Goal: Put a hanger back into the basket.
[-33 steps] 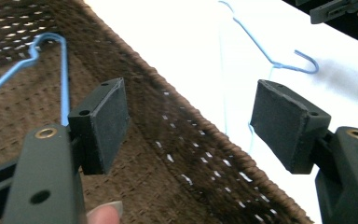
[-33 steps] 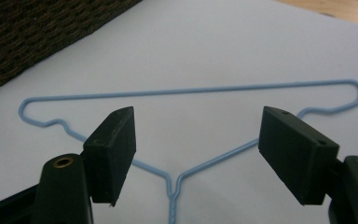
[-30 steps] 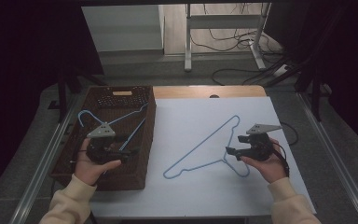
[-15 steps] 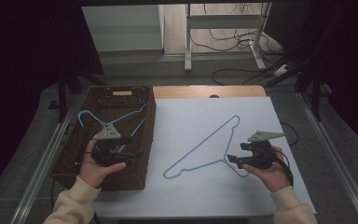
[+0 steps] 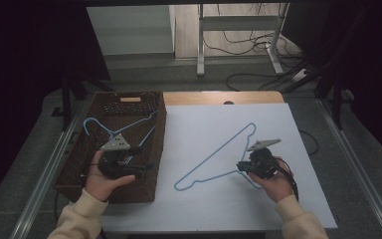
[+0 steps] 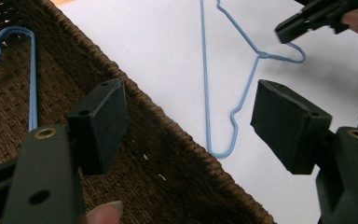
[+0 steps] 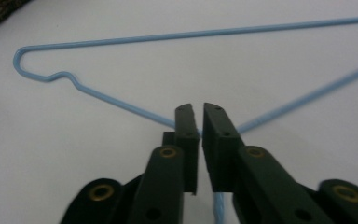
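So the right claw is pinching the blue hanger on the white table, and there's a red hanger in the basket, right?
Almost. The hanger in the basket is blue, not red, as the high view shows. The rest holds: the right claw is pinching the blue hanger on the white table.

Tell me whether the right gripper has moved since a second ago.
Yes. The right gripper has slid left along the white sheet onto the neck of the blue hanger, its jaws just closing on the wire.
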`<act>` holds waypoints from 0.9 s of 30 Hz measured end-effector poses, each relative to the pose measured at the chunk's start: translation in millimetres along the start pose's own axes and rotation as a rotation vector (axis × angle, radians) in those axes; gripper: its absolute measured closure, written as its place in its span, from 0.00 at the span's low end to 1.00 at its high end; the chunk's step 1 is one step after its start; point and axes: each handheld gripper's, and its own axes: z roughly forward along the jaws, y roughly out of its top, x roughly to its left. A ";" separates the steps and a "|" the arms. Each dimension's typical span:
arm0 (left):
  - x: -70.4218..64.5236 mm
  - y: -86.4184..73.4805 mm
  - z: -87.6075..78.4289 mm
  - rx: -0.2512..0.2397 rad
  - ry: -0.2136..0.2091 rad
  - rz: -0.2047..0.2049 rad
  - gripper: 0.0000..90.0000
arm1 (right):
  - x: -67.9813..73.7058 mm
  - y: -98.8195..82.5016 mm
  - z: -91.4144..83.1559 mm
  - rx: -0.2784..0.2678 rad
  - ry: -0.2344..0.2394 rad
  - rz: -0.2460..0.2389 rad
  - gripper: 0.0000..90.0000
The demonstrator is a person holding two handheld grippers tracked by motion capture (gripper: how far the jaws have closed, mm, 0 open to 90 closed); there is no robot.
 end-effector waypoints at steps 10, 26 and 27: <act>-0.8 -0.1 0.2 0.001 0.001 0.005 0.30 | 12.8 23.5 52.6 0.138 0.024 -0.073 1.00; -4.7 0.3 5.4 0.019 -0.004 0.020 0.30 | 11.5 7.2 44.8 0.172 0.072 -0.066 1.00; -5.0 0.5 6.0 0.021 -0.004 0.022 0.30 | 10.3 9.2 45.7 0.158 0.061 -0.059 1.00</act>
